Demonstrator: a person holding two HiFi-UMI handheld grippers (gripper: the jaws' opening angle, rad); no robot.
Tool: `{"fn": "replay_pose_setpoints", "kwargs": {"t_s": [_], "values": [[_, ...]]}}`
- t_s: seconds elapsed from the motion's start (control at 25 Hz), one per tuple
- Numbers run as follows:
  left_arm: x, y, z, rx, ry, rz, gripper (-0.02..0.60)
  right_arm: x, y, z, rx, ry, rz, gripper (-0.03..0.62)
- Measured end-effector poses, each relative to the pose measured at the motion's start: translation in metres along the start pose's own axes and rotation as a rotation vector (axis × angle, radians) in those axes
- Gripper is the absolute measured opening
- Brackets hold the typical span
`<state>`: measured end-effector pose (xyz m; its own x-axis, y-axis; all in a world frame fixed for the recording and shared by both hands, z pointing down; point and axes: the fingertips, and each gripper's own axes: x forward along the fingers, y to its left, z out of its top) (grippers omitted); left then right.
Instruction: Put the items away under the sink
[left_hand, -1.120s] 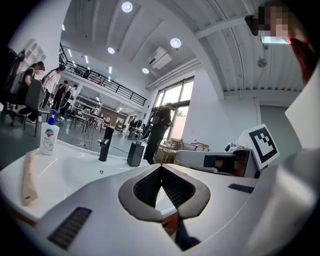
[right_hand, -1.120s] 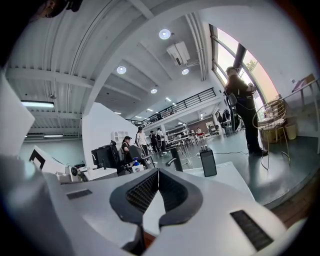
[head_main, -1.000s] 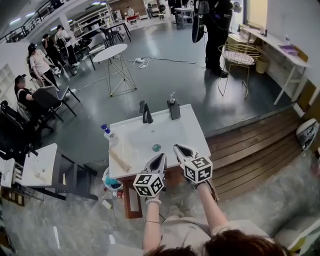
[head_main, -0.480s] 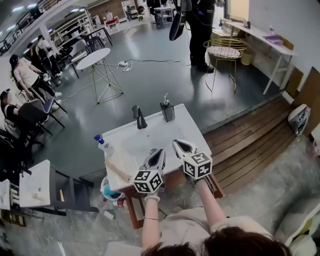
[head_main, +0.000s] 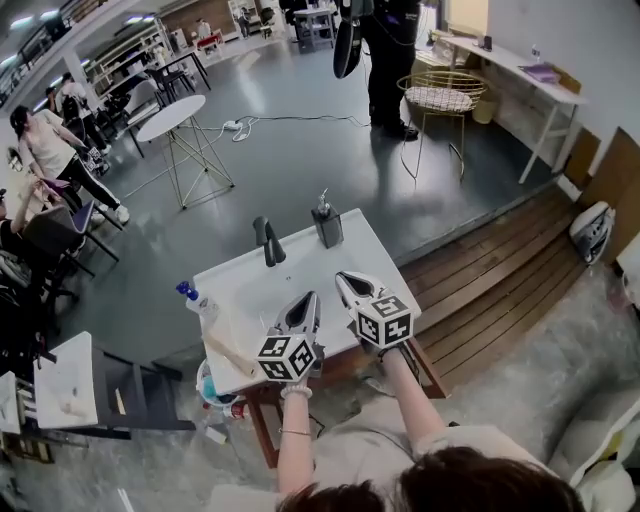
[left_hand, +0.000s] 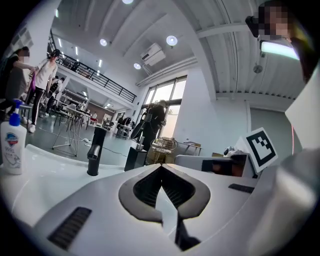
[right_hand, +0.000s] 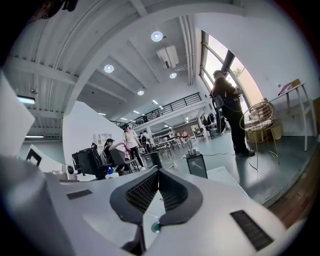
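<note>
Both the left gripper (head_main: 311, 297) and right gripper (head_main: 343, 277) hovered closed and empty above the sink (head_main: 300, 262); the bottle (head_main: 200, 304) stood at its left edge, where a careless reach might topple it.

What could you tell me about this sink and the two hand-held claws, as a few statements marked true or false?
1. The left gripper and the right gripper both have their jaws together with nothing between them. True.
2. The spray bottle lies on its side in the basin. False: it stands upright at the left edge of the sink.
3. A black faucet stands at the far side of the sink. True.
4. The right gripper is clamped on the soap dispenser. False: the dispenser stands at the sink's far edge, right of the faucet, apart from both grippers.
</note>
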<state>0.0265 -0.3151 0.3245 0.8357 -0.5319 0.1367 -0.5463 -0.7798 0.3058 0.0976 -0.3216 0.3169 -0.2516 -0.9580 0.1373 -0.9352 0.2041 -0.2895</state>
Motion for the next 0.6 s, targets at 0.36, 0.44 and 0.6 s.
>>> {"fn": "replay_pose_setpoints", "kwargs": {"t_s": [0.36,0.44,0.6], "values": [[0.049,0.026,0.010,-0.012,0.010,0.021,0.000,0.056,-0.029,0.007,-0.017,0.054,0.020,0.018],[0.058,0.032,0.010,-0.020,0.013,0.029,0.000,0.065,-0.037,0.010,-0.021,0.061,0.020,0.018],[0.071,0.039,0.010,-0.036,0.013,0.047,0.000,0.077,-0.053,0.009,-0.033,0.090,0.008,0.018]]}}
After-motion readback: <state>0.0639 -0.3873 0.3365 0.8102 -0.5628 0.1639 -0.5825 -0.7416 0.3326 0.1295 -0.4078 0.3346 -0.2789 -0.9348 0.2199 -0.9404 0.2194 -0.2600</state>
